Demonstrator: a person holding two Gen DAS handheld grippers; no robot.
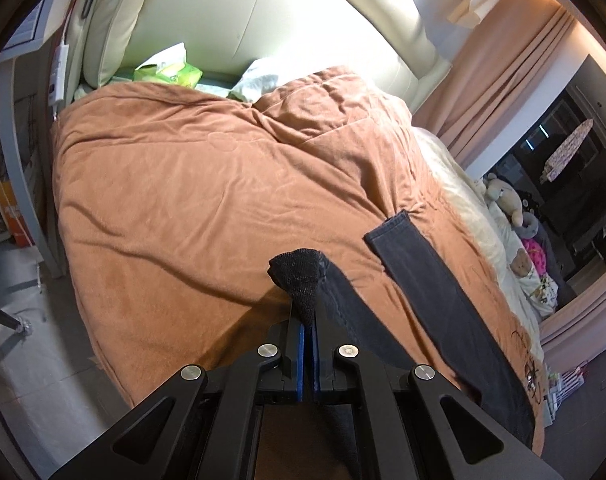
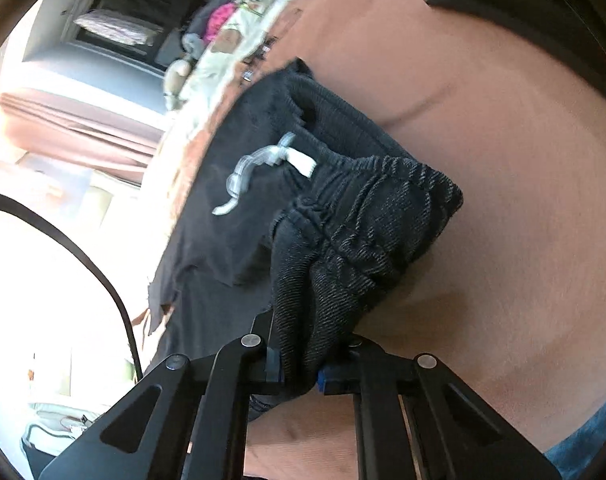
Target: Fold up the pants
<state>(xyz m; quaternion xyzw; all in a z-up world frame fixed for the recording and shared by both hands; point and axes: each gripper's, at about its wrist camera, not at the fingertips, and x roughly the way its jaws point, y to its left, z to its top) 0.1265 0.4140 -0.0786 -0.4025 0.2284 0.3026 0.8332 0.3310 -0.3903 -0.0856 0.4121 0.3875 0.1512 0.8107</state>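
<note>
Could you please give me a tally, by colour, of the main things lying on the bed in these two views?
Black: 1, the pants, pinched by the left tongs and right tongs
Orange-brown: 1, the blanket
Green: 1, the packet near the headboard
White: 1, the pillow
Total: 4

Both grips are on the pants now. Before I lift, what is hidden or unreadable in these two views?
- Left wrist view: the pants run down behind the left hand-held gripper, so their lower part is hidden.
- Right wrist view: the right hand-held gripper pinches bunched waistband; the layers caught cannot be counted.
- Right wrist view: background and white drawstring are motion-blurred.
- Neither view shows both legs whole.
</note>
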